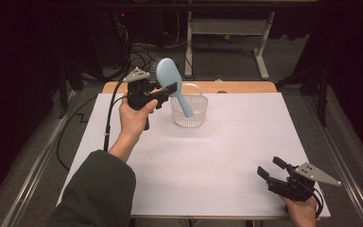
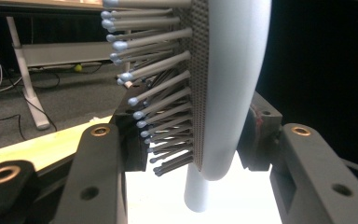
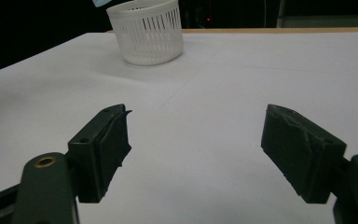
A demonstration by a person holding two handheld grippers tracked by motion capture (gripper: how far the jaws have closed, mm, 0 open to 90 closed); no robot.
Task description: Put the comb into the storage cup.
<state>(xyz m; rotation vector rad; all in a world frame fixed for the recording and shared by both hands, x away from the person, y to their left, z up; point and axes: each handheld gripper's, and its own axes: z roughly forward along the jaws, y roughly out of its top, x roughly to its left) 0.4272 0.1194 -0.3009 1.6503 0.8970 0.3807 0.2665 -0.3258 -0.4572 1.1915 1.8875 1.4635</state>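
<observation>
A light blue hairbrush is held in the air at the table's back left, head up and handle slanting down over a white slotted basket. My left gripper is shut on the brush near the base of its head. In the left gripper view the brush head stands between the jaws, bristles facing left. My right gripper rests low at the table's front right, open and empty. The basket stands far ahead in the right gripper view.
A white sheet covers the table, with a wooden edge showing at the back. Beyond it lie dark floor, cables and a white desk frame.
</observation>
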